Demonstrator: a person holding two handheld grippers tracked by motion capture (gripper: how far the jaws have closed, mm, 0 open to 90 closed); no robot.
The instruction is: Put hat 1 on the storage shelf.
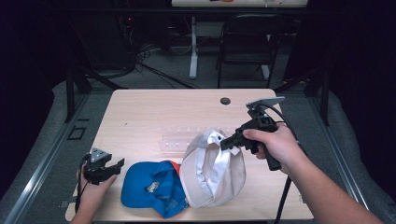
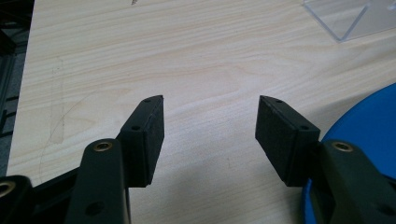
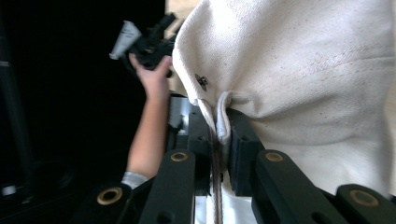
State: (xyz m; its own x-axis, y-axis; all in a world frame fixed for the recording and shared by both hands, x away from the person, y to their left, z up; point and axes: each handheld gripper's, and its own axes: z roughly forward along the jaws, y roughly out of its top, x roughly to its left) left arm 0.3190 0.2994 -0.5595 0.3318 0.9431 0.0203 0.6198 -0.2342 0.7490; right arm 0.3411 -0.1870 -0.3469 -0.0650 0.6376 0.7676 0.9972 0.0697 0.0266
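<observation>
Pinching white cap [image 3: 299,70], right gripper [image 3: 219,135]

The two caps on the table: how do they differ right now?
The blue cap lies flat on the table, untouched; the cream cap is pinched at its edge by the right hand-held gripper and partly lifted. The cream cap overlaps the blue cap's side. The left hand-held gripper sits open beside the blue cap. Both are fabric caps.

Right gripper [image 1: 229,141] grips the white cap [image 1: 212,170], which overlaps the blue cap [image 1: 149,184]; left gripper [image 1: 114,166] rests at the table [image 1: 154,109] edge.
</observation>
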